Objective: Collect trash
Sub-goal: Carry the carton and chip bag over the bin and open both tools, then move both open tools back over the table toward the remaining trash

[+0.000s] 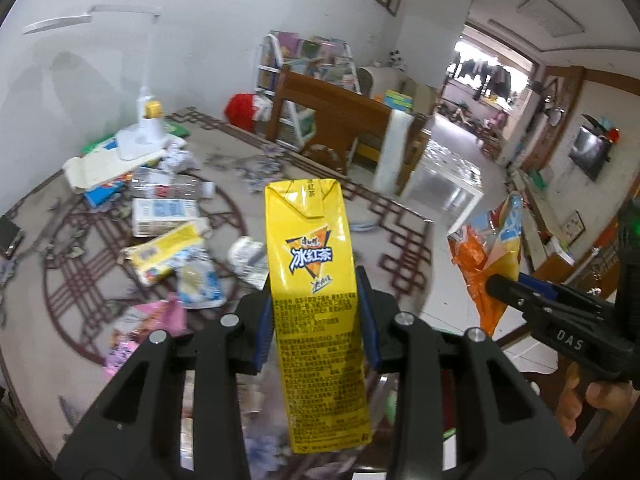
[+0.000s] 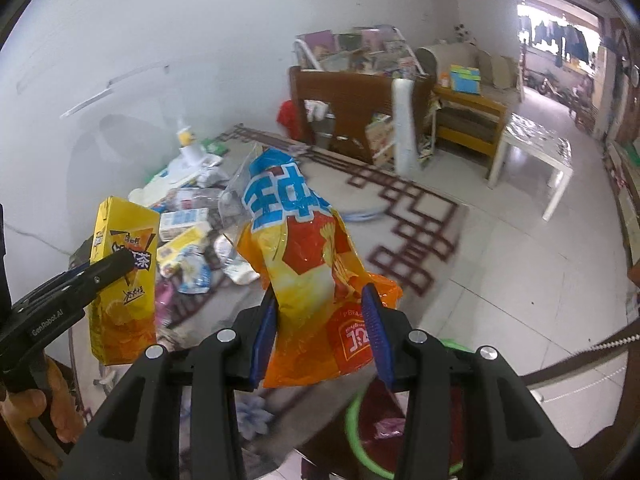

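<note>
Patterned rug (image 1: 360, 216) is still littered with wrappers. Left gripper (image 1: 316, 312) has its jaws clamped on a yellow tea carton (image 1: 312, 264); right gripper (image 2: 324, 328) pinches an orange chip bag (image 2: 308, 264), both held above the floor.

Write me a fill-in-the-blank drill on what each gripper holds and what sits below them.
1. The left gripper is shut on a ____ drink carton.
2. The right gripper is shut on an orange snack ____.
3. Below the right gripper sits a bin with a ____ rim.
4. More trash lies on the patterned ____.

Missing words: yellow; bag; green; rug
</note>
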`<control>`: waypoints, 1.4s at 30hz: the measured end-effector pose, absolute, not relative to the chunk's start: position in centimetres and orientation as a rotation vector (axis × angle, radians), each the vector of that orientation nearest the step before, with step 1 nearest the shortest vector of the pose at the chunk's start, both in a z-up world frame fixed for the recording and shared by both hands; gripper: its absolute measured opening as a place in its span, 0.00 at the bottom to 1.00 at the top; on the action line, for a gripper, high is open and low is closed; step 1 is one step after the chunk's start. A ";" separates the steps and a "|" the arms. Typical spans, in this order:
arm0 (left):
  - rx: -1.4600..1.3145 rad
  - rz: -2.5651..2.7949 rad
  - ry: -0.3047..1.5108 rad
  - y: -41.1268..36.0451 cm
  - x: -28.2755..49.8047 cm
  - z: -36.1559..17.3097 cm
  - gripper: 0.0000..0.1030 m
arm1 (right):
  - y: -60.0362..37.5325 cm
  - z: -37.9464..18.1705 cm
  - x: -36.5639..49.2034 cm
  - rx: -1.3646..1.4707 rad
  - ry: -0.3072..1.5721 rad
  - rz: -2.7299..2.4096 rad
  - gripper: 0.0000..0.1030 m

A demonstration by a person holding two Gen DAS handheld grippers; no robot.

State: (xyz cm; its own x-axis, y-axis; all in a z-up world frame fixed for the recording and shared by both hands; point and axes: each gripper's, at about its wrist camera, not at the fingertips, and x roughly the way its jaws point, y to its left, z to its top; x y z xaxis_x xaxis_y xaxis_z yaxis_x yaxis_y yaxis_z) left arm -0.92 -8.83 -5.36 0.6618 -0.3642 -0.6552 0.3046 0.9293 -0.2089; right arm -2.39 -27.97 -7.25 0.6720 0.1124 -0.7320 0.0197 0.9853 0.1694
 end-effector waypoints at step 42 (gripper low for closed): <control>-0.027 -0.421 0.743 -20.8 -6.4 -4.7 0.88 | -35.8 -2.1 -9.9 -0.017 0.823 -0.143 0.73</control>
State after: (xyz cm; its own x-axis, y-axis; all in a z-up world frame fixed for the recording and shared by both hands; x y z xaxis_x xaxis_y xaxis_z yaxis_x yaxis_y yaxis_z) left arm -6.45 -20.82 -4.66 0.6571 -0.3814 -0.6501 0.3626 0.9161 -0.1710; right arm -9.91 -35.82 -2.15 0.6712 -0.1336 -0.7291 0.1203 0.9902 -0.0707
